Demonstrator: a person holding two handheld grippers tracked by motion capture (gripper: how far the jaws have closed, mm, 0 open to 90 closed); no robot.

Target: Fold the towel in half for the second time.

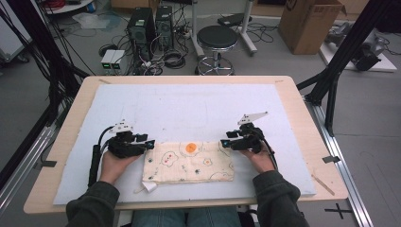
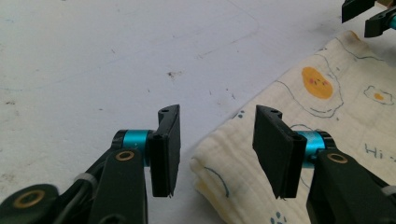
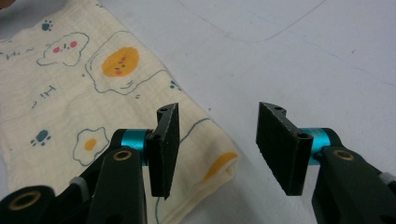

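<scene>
A folded cream cloth (image 1: 189, 163) printed with fried eggs and paw marks lies flat near the front of the white mat (image 1: 189, 104). My left gripper (image 1: 150, 143) sits at the cloth's far left corner and my right gripper (image 1: 226, 142) at its far right corner. In the left gripper view the jaws (image 2: 217, 149) stand apart over the cloth's corner (image 2: 219, 163) without pressing it. The right gripper's jaws (image 3: 217, 149) also stand apart above the other corner (image 3: 219, 165), one pad over the fabric, one over bare mat. The right gripper's tips (image 2: 369, 14) show far off in the left gripper view.
The mat covers a wooden table (image 1: 302, 109) whose edge runs all round. Beyond the table, on the floor, stand a black stool (image 1: 216, 40), computer cases (image 1: 149, 26) with cables, and a cardboard box (image 1: 309, 23). Black frame posts (image 1: 331, 80) rise at the right.
</scene>
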